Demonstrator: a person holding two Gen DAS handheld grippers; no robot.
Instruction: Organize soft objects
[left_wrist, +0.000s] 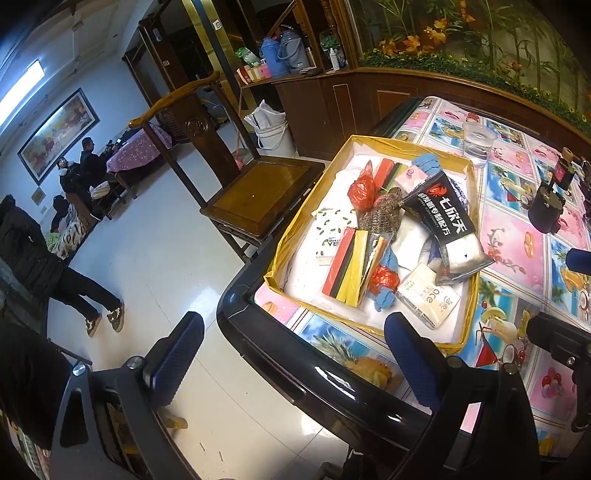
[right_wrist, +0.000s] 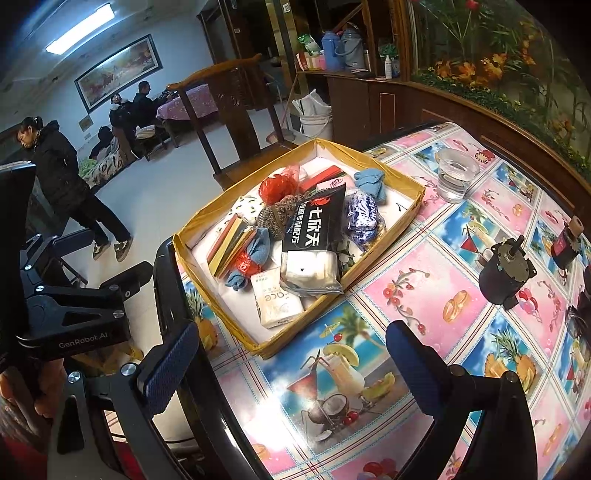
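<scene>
A shallow yellow-rimmed box (left_wrist: 271, 275) (right_wrist: 384, 262) sits near the table's corner, full of soft items. A black snack bag (left_wrist: 445, 221) (right_wrist: 317, 229) lies on top. Around it are a knitted brown piece (left_wrist: 382, 216) (right_wrist: 275, 214), red plastic bags (left_wrist: 362, 190) (right_wrist: 277, 186), blue cloth (left_wrist: 426, 162) (right_wrist: 371, 182), tissue packs (left_wrist: 428, 297) (right_wrist: 277, 302) and striped folded pads (left_wrist: 351, 266) (right_wrist: 229, 247). My left gripper (left_wrist: 291, 356) is open, low by the table edge, short of the box. My right gripper (right_wrist: 291, 363) is open above the tablecloth, nothing between its fingers.
A glass of water (left_wrist: 478, 142) (right_wrist: 456, 173) stands beyond the box. Small dark motors (left_wrist: 546, 205) (right_wrist: 504, 273) sit at the right on the patterned tablecloth (right_wrist: 424, 295). A wooden chair (left_wrist: 255, 195) stands left of the table. A person (right_wrist: 62, 181) walks on the floor.
</scene>
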